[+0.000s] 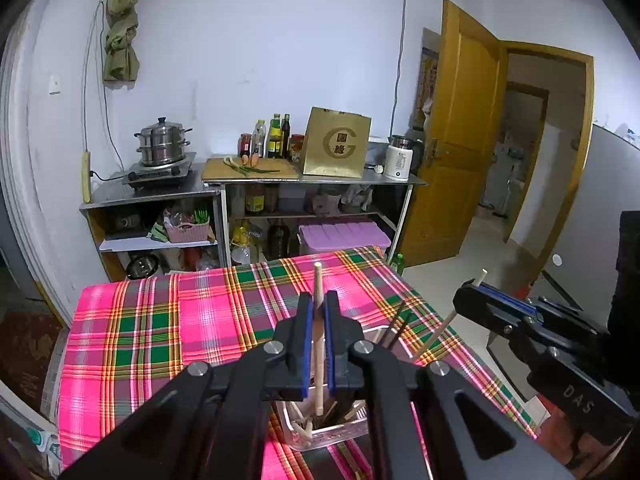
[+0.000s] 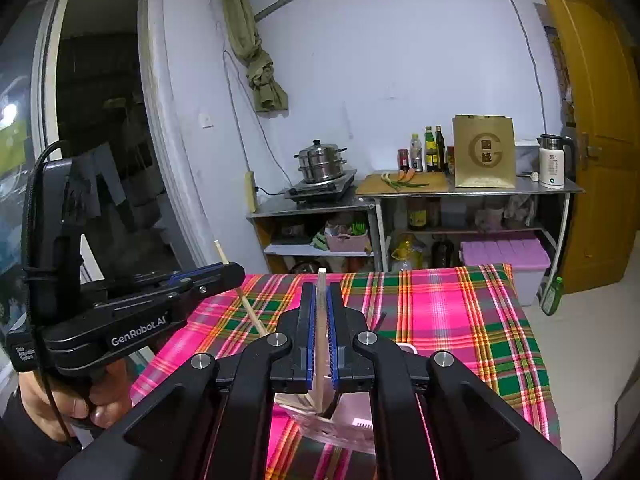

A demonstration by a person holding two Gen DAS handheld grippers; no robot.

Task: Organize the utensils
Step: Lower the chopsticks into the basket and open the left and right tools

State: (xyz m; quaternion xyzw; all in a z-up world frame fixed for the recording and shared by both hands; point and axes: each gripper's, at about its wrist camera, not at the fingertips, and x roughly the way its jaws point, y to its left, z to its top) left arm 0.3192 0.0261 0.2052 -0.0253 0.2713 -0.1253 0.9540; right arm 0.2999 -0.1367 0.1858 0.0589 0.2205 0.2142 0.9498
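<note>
My left gripper (image 1: pixel 319 304) is shut on a pale wooden chopstick (image 1: pixel 318 340) that stands upright, its lower end over a clear plastic box (image 1: pixel 328 430) holding several chopsticks. My right gripper (image 2: pixel 319 300) is shut on another pale chopstick (image 2: pixel 320 332), also upright above a clear container (image 2: pixel 340 428) with chopsticks in it. Each gripper shows in the other's view: the right one (image 1: pixel 476 286) at the right edge, the left one (image 2: pixel 230 270) at the left, each with its stick. Two dark chopsticks (image 1: pixel 394 326) lean at the box's far right corner.
The box stands on a table with a pink, green plaid cloth (image 1: pixel 192 312). Behind it are steel shelves (image 1: pixel 248 208) with a steamer pot (image 1: pixel 162 142), bottles, a cutting board, a gold bag and a kettle. A yellow door (image 1: pixel 460 128) stands open at right.
</note>
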